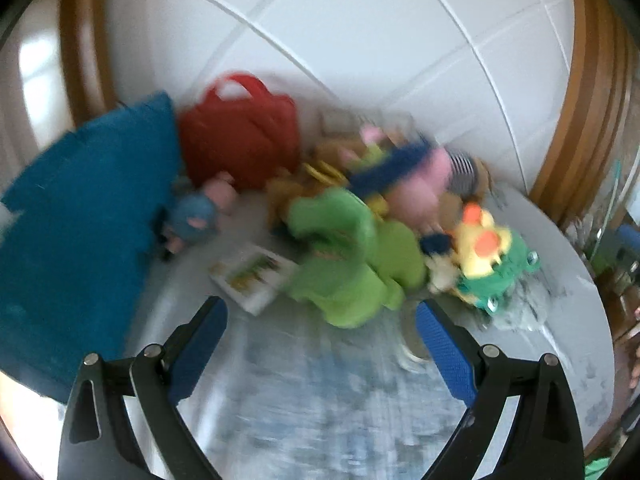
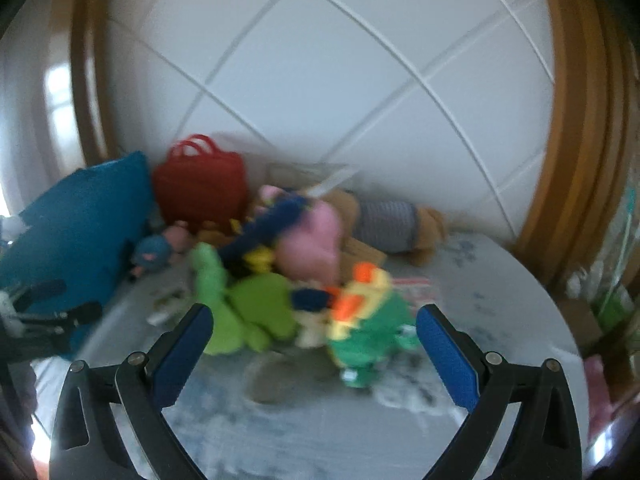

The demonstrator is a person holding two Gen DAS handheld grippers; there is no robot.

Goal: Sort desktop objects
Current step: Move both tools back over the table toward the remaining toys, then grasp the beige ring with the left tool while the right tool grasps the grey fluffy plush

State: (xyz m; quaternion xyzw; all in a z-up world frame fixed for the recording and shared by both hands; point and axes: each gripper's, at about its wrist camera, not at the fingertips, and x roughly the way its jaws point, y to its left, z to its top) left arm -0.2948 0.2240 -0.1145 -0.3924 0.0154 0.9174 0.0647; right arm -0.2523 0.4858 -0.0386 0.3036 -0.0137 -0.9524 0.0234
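Observation:
A pile of plush toys lies on the grey table [image 1: 304, 392]. A light green plush [image 1: 352, 264] is at the front, with a pink and blue plush [image 1: 408, 176] behind it and a green toy with yellow and orange parts [image 1: 492, 264] to its right. My left gripper [image 1: 320, 320] is open and empty just short of the green plush. In the right wrist view my right gripper [image 2: 314, 328] is open and empty, with the green and orange toy [image 2: 368, 328] and the light green plush [image 2: 252, 312] between its fingertips' lines. Both views are blurred.
A red bag [image 1: 244, 140] and a blue cushion [image 1: 80, 232] stand at the back left by the white tiled wall. A small blue plush [image 1: 196, 220] and a booklet [image 1: 252, 276] lie left of the pile. A striped brown plush [image 2: 388, 224] lies at the back.

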